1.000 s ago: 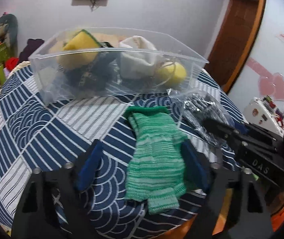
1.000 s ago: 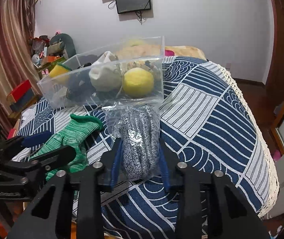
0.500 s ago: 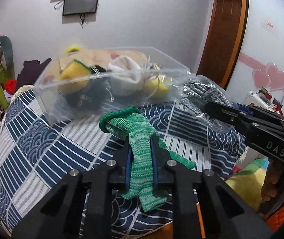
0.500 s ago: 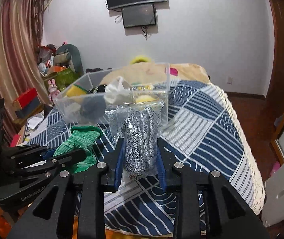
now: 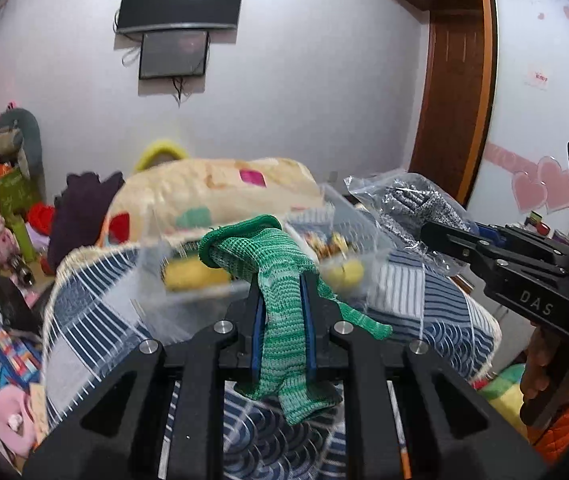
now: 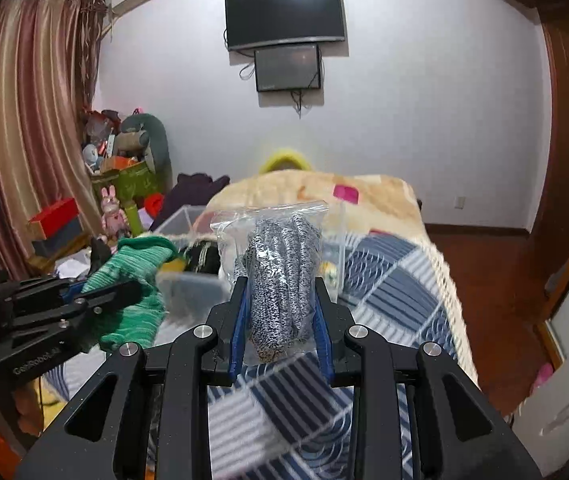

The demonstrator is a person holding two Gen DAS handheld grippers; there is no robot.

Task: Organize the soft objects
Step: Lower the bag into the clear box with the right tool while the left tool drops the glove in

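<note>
Half a second ago both items were already pinched but hung low over the blue patterned cloth; now both have risen further and the clear plastic bin (image 5: 244, 264) sits lower in each view, blurred by the motion. A second ago the green glove still lay flat on the cloth with the left claw spread around it. So the pick-up looks complete on both sides, and what seems left is carrying each piece over the bin's rim and letting go.

The left claw (image 5: 282, 316) is pressed together on the green knitted glove (image 5: 280, 280), gripping it mid-length; the cuff flops forward toward the bin and the finger end droops below the claw, clear of the cloth. It points level at the bin's near wall.

The right claw (image 6: 280, 320) pinches the plastic bag of grey speckled gloves (image 6: 282, 276) by its lower part, the bag standing upright above the claw, in front of the bin's right end. It is held roughly level with the bin's rim, side by side with the left one.
</note>
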